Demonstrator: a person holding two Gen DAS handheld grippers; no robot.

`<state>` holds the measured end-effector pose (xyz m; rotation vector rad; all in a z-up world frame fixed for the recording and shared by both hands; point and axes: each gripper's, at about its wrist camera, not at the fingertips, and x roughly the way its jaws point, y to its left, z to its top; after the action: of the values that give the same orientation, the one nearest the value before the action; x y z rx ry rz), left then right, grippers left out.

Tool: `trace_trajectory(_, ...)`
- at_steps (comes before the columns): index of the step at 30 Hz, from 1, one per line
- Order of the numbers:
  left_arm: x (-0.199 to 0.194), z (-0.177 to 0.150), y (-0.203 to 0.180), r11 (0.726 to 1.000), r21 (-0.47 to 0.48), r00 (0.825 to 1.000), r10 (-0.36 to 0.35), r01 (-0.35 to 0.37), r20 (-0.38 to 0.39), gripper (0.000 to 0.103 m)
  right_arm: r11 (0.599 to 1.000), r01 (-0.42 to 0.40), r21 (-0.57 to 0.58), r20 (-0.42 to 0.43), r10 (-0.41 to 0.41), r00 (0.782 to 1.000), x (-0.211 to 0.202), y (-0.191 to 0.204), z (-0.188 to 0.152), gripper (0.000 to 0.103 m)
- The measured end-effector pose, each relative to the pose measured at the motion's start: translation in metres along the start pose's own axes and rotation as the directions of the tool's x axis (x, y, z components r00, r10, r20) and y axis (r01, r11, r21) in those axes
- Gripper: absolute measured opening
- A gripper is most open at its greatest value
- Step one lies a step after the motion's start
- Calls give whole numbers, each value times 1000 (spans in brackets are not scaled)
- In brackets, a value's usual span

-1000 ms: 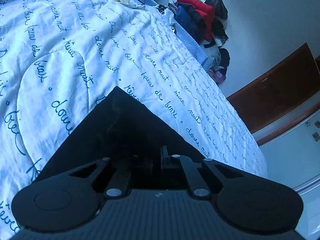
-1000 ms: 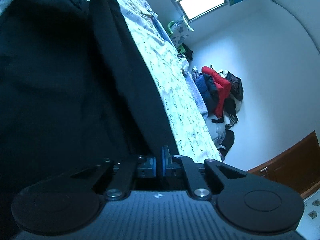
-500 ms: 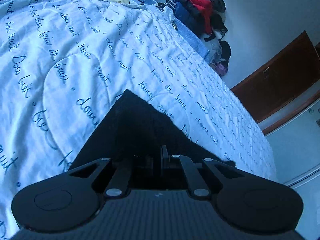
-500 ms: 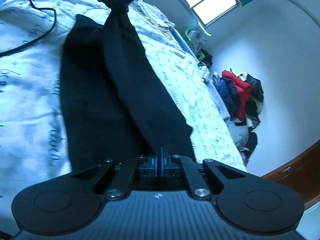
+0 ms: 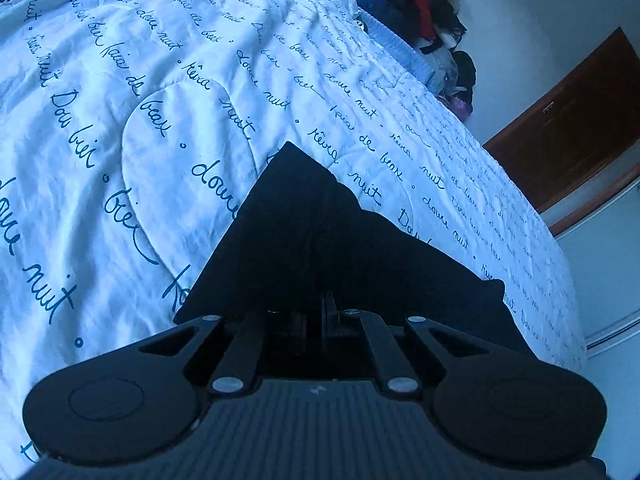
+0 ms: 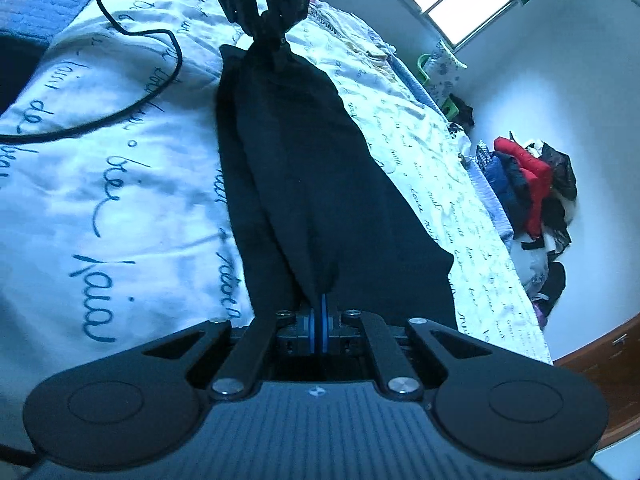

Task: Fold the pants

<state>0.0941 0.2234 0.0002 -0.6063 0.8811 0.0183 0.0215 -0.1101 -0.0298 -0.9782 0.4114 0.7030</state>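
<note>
Two grippers each pinch one end of the black pants (image 6: 320,184). Left wrist view: the left gripper (image 5: 324,316) has its fingers pressed together on dark fabric, and a corner of the pants (image 5: 320,232) lies on the script-printed bedspread (image 5: 120,160). Right wrist view: the right gripper (image 6: 322,320) clamps its blue pads (image 6: 313,328) on a bunched end, while the left gripper (image 6: 268,28) holds the far end above the bedspread (image 6: 120,200). Holding both ends likely keeps the doubled length taut for an even fold.

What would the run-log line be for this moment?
left gripper: shut on pants | right gripper: shut on pants | pants: stretched between grippers over bedspread | fold: not finished
</note>
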Motion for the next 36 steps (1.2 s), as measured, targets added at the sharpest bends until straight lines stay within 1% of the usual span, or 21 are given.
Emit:
trace_trajectory(6,11,-4,2,999,17,999,34,-33,-23,12,999,-26,23,-8,27,1000,0,0,-1,3)
trace_trajectory(10,6,-9,-4,997,60,998,57,-57,2,12,999,-34,21,-9,35,999,-3,3,2,3)
trace_trajectory(14,14,-9,-3,995,62,997,79,-78,-18,16,997,-57,46,-14,58,998,-2,5,1,3)
trace_trajectory(17,13,-8,-3,995,57,996,87,-85,-22,20,997,-58,57,-14,59,998,-3,6,2,3)
trace_trajectory(19,10,-7,-4,995,50,996,90,-88,-26,23,994,-61,90,-13,62,998,0,5,0,5)
trace_trajectory(21,5,-6,-7,994,45,995,97,-96,-29,31,991,-52,123,-5,53,999,1,5,-2,5)
trace_trajectory(23,-2,-7,-12,991,58,993,118,-117,-14,33,989,-37,145,-5,38,999,0,6,-2,6)
trace_trajectory(25,-10,-9,-22,979,108,985,172,-173,21,40,985,-26,168,-10,28,1000,-2,4,-3,10)
trace_trajectory(26,-14,-9,-26,970,131,979,201,-205,44,47,982,-26,186,-14,29,999,-4,2,-3,10)
trace_trajectory(27,-17,-10,-29,960,150,971,228,-236,67,52,977,-32,210,-18,36,999,-7,-1,-4,11)
trace_trajectory(29,-24,-9,-31,949,155,960,264,-276,90,52,960,-63,273,-16,70,997,-16,-10,-10,12)
trace_trajectory(30,-27,-8,-30,948,146,957,272,-284,96,52,947,-88,309,-11,96,995,-22,-16,-14,15)
trace_trajectory(31,-31,-8,-31,946,141,955,277,-291,109,52,929,-113,353,-5,122,993,-29,-24,-20,22)
trace_trajectory(32,-35,-8,-33,943,145,951,281,-298,126,52,912,-120,394,1,129,992,-36,-30,-27,26)
trace_trajectory(33,-39,-9,-37,937,150,944,293,-315,149,52,893,-112,437,4,122,992,-43,-38,-36,33)
trace_trajectory(34,-43,-10,-42,931,156,937,304,-331,173,52,869,-86,488,1,98,995,-53,-46,-49,39)
trace_trajectory(35,-46,-12,-47,926,168,932,305,-339,197,52,840,-47,540,-11,64,998,-62,-55,-62,42)
trace_trajectory(36,-48,-14,-55,924,190,934,291,-331,210,52,808,-6,589,-28,28,999,-71,-62,-76,46)
